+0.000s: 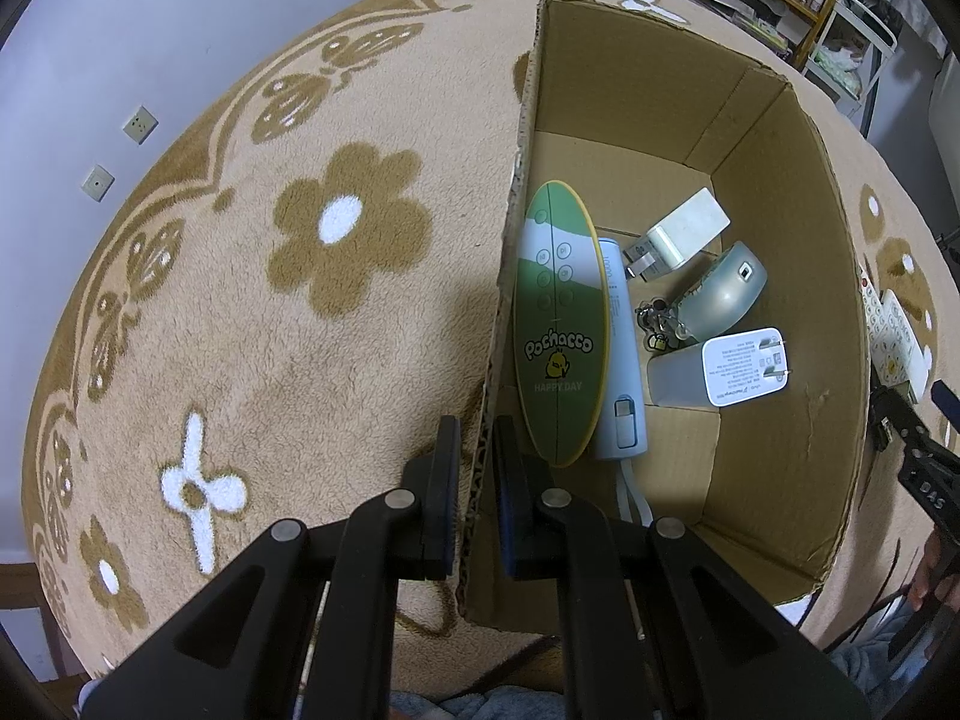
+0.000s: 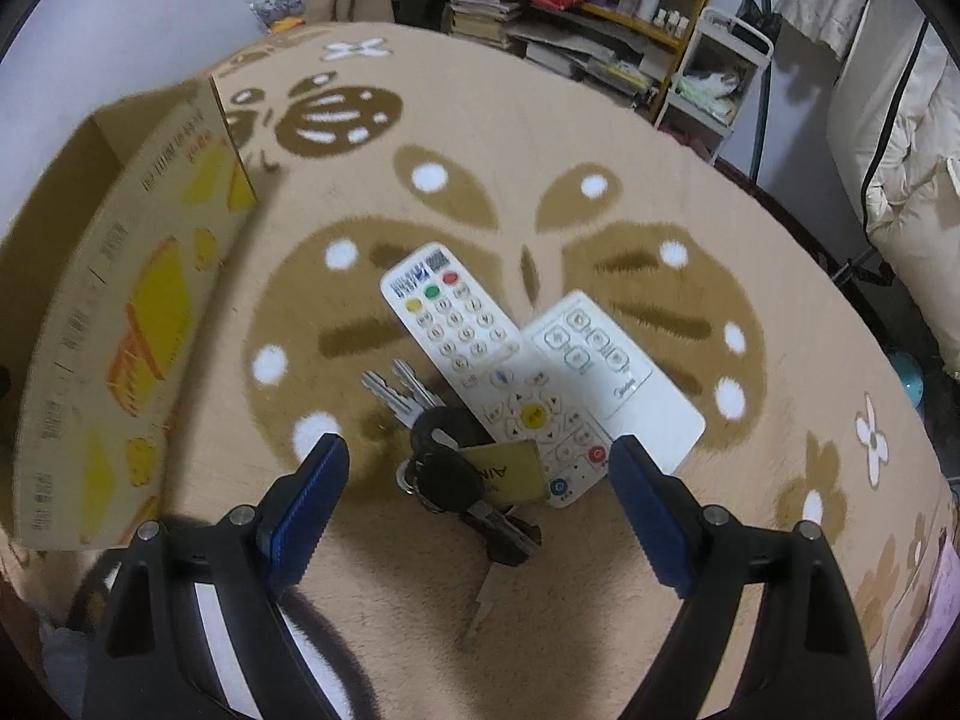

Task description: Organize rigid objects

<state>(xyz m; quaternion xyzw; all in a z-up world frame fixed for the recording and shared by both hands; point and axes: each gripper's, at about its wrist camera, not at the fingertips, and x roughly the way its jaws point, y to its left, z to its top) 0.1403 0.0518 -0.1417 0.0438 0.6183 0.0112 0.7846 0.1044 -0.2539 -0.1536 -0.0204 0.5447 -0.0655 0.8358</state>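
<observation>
My left gripper [image 1: 477, 438] is shut on the near left wall of the cardboard box [image 1: 786, 276]. Inside the box lie a green Pochacco oval remote [image 1: 561, 324], a blue power bank [image 1: 621, 360], two white chargers [image 1: 690, 231] [image 1: 741, 366], a translucent mouse [image 1: 723, 291] and a small key bunch [image 1: 654, 324]. My right gripper [image 2: 480, 456] is open just above a bunch of keys [image 2: 456, 468] with a gold tag [image 2: 510, 471]. Two white remotes [image 2: 480, 348] [image 2: 618, 372] lie just beyond the keys. The box side [image 2: 120, 312] stands at the left.
Everything rests on a tan blanket [image 1: 240, 300] with brown flowers and butterflies. Shelves with books and bottles [image 2: 600, 12] stand behind. The right gripper [image 1: 912, 450] shows at the right edge of the left wrist view, beside the remotes [image 1: 888, 330].
</observation>
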